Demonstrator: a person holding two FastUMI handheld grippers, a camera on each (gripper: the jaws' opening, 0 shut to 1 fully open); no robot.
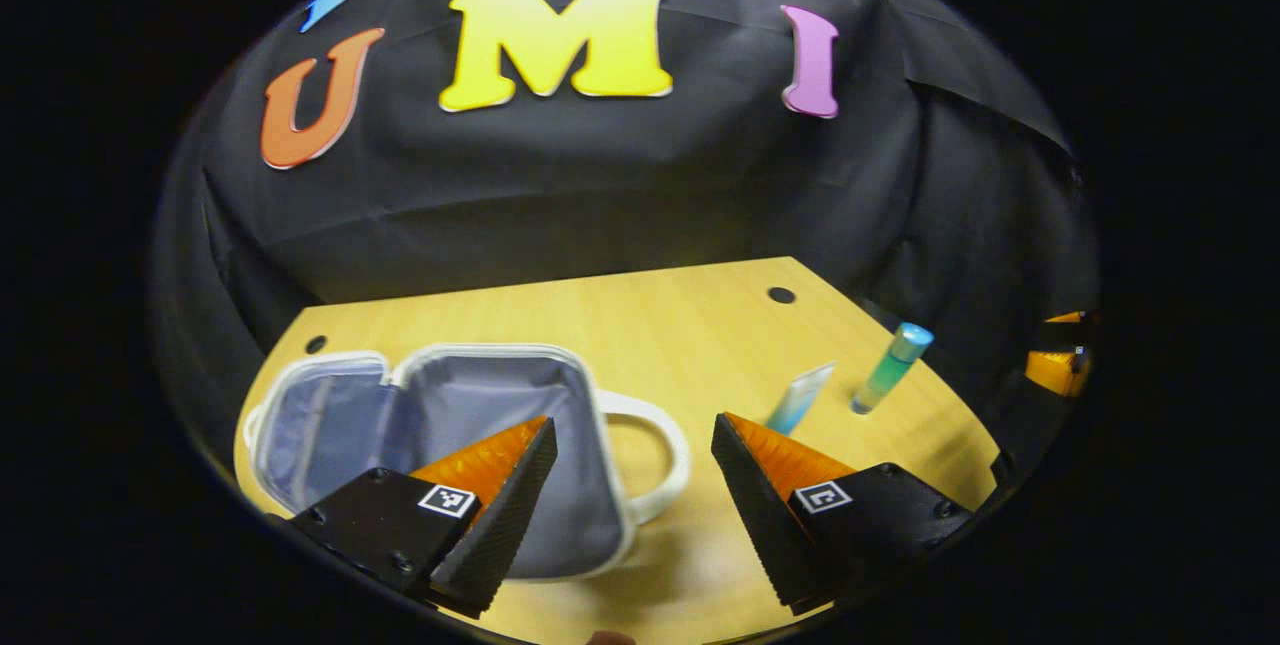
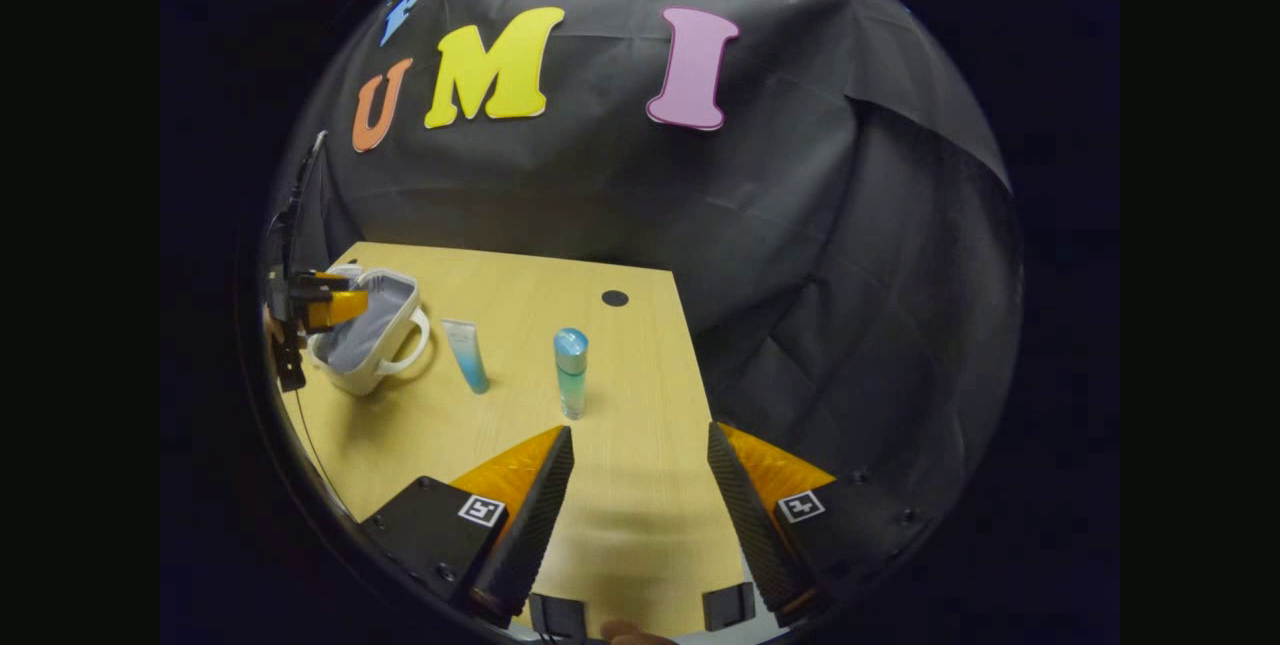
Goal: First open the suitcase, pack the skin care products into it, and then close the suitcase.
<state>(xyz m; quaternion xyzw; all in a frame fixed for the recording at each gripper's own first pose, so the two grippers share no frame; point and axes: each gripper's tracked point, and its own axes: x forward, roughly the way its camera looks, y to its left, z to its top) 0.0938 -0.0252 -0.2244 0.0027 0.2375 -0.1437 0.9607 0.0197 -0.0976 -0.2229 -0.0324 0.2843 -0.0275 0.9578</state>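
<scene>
white suitcase [image 1: 440,445] lies open | tube [image 2: 467,354], bottle [image 2: 571,371] on table [image 2: 640,525] | both grippers spread wide, holding nothing

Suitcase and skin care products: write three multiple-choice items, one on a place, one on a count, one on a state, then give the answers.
1. Where is the bottle relative to the tube in the right gripper view?
A. left of it
B. right of it
C. on top of it

2. How many skin care products are on the table?
A. two
B. four
C. none

3. What state is the suitcase in?
A. shut
B. open with products inside
C. open and empty

Answers:
1. B, the bottle stands to the tube's right.
2. A, only the bottle and the tube are there.
3. C, its lid is folded back and the grey lining is bare.
</scene>
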